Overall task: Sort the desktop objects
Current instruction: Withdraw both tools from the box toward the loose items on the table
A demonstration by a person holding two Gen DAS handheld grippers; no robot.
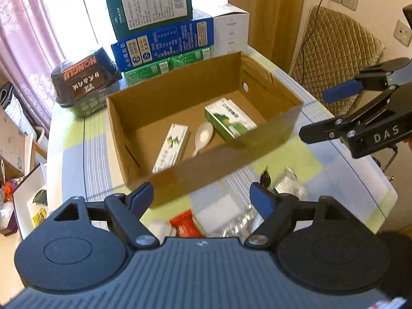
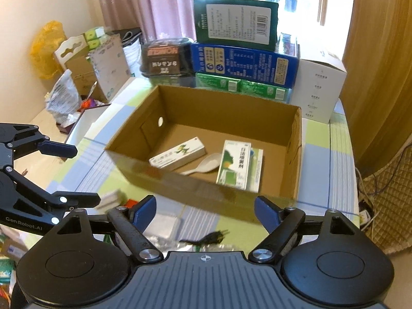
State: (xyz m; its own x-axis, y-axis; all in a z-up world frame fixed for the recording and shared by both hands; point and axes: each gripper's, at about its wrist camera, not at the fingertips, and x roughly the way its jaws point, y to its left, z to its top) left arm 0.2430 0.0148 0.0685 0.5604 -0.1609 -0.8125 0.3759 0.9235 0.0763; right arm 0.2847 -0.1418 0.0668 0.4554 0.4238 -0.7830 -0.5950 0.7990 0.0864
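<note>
cardboard box [image 2: 296, 154]: two cartons [image 2: 180, 154], white spoon [image 2: 206, 164] | right hand-held gripper [image 2: 205, 207]: empty

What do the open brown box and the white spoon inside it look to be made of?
The box looks like plain corrugated cardboard: matte brown, folded flaps, a punched hole in one wall. The spoon is smooth, glossy white, likely ceramic or hard plastic; the pictures cannot settle which.

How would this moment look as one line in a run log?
left gripper: open, empty | right gripper: open, empty | cardboard box: holds white spoon, two medicine boxes | red packet: on table
</note>
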